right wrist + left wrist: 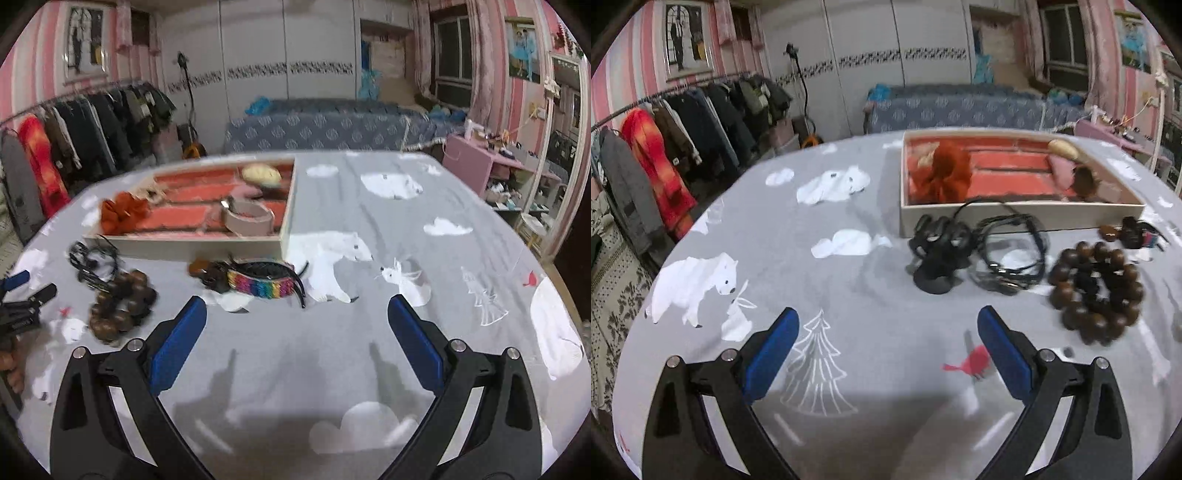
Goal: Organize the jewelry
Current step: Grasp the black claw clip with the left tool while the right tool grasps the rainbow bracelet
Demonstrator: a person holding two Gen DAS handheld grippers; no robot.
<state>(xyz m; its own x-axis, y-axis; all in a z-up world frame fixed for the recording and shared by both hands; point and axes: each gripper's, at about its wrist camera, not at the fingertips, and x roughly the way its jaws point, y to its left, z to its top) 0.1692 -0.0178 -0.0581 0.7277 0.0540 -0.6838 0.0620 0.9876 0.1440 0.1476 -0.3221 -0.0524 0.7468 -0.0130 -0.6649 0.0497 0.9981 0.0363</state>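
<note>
An open box (1015,219) (207,244) with a red lining sits on the table and holds an orange scrunchie (943,173) (123,214), a pale bangle (249,219) and a cream-coloured piece (261,174). In front of it lie a black hair claw (940,251), black cords (1012,254) (92,262), a brown bead bracelet (1095,288) (120,306) and a rainbow headband (264,286). My left gripper (888,326) hovers open, short of the claw and cords. My right gripper (297,317) is open just before the headband. Both hold nothing.
A grey cloth (849,280) (424,229) printed with polar bears covers the table. A clothes rack (665,147) stands to the left, a bed (960,107) behind the table and a pink shelf (480,162) to the right. A hand holding the left gripper (14,317) shows at the right wrist view's left edge.
</note>
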